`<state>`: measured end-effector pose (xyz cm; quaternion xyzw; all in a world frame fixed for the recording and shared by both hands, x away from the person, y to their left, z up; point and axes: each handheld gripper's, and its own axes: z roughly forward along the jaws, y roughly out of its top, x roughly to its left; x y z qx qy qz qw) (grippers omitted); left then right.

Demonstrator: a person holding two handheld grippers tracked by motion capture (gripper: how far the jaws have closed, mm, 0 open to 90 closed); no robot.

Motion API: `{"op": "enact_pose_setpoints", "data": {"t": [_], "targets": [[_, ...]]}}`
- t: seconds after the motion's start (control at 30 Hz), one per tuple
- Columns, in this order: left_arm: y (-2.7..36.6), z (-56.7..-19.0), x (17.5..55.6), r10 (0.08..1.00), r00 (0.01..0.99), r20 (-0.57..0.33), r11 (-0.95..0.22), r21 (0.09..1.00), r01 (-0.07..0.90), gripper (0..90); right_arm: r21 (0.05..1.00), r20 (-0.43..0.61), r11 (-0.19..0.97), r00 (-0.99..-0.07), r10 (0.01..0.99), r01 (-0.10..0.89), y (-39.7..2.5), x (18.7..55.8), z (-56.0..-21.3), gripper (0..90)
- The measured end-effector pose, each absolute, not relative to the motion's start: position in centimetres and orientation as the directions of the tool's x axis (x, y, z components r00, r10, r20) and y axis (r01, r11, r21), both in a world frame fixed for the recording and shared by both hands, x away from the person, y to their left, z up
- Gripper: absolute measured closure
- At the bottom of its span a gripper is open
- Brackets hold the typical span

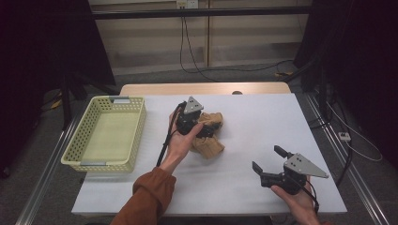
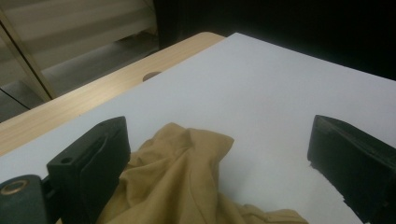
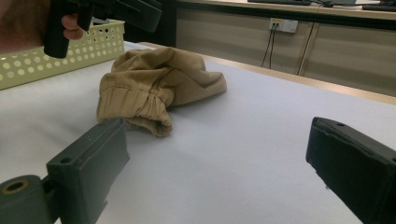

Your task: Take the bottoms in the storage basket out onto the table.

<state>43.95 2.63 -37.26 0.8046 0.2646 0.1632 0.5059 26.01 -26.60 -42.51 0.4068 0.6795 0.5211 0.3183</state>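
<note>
At the table's left side, in the high view, a yellow basket (image 1: 105,133) with perforated walls sits on the white mat (image 1: 263,122), its long side running away from the person. Just right of it, near the mat's middle, the left hand (image 1: 180,143) in a rust-brown sleeve (image 1: 150,194) holds the left gripper (image 1: 199,124) directly over a crumpled tan garment (image 1: 211,140), the grey plate on top of the gripper facing up. In the left gripper view its jaws stand wide apart with nothing between the pads; the garment (image 2: 187,186) lies bunched below and between them, close against the left jaw, though whether it touches I cannot tell. The garment rests on the mat, well apart from the basket and from the mat's edges. In the right gripper view its elastic cuff (image 3: 140,109) points toward the camera, with the basket (image 3: 60,58) behind it at the left. Farther right, near the mat's front right corner, the right hand (image 1: 300,204) holds the right gripper (image 1: 267,164) just above the mat, pointing left toward the garment and well apart from it. Its jaws are also spread wide and hold nothing.
</note>
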Motion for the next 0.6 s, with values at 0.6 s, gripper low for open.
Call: {"op": "enact_pose_setpoints", "data": {"t": [0.6], "targets": [[5.1,-36.3,42.2,0.621,0.783,0.007,-0.331,0.909,0.254,5.9,0.967,-0.011,0.129,-0.468,0.883,0.219,-26.6,26.1,-42.5,5.3]]}}
